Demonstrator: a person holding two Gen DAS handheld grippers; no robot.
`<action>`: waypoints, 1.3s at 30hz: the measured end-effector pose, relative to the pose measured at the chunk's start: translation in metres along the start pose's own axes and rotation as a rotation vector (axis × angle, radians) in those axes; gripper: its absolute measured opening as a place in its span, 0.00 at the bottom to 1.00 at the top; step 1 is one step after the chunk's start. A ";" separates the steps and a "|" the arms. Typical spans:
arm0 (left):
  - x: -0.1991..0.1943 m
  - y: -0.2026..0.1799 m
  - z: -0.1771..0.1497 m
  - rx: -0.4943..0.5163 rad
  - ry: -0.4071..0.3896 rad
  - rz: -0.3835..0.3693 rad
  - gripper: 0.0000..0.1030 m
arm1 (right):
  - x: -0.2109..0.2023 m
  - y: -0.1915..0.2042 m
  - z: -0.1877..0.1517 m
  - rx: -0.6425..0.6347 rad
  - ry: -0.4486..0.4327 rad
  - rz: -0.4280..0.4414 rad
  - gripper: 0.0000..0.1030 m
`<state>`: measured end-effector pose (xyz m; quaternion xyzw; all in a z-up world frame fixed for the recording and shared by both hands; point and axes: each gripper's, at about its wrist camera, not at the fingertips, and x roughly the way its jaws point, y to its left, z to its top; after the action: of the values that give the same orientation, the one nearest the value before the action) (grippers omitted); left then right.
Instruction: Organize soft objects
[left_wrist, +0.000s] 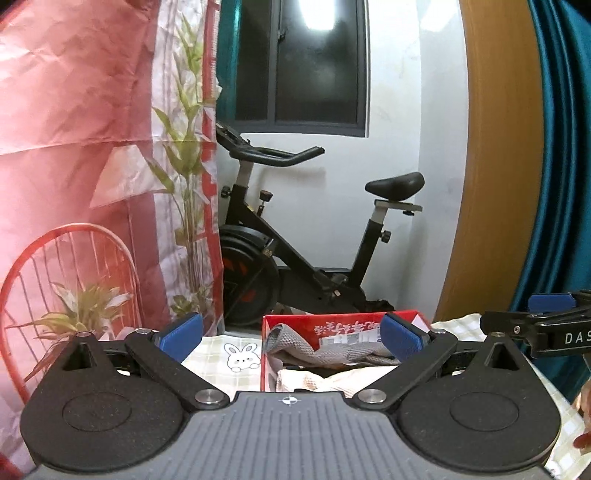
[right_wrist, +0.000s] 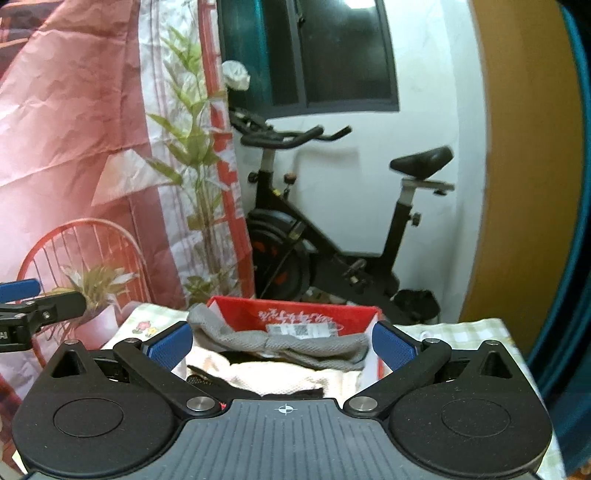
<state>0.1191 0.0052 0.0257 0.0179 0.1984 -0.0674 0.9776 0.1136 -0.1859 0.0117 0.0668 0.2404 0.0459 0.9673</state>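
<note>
One red box (right_wrist: 295, 314) on the checked tablecloth (right_wrist: 461, 328), holding one grey cloth (right_wrist: 314, 345) draped over its rim and one cream cloth (right_wrist: 288, 380) nearer. Right gripper (right_wrist: 282, 345) level, just above the box, jaws wide apart, nothing held. Left gripper (left_wrist: 291, 338) beside it on the left, also level, spread wide, nothing held. One exercise bike (left_wrist: 295, 240) far behind.
</note>
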 end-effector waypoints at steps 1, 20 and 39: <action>-0.006 -0.002 0.001 0.005 -0.001 0.004 1.00 | -0.006 0.001 0.000 -0.001 -0.007 -0.004 1.00; -0.073 -0.020 0.012 0.031 -0.080 0.104 1.00 | -0.083 0.016 -0.007 0.023 -0.086 -0.051 1.00; -0.074 -0.016 0.007 0.000 -0.067 0.101 1.00 | -0.096 0.019 -0.003 -0.003 -0.102 -0.046 1.00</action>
<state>0.0518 -0.0020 0.0612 0.0258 0.1646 -0.0185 0.9858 0.0262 -0.1783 0.0557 0.0619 0.1924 0.0206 0.9791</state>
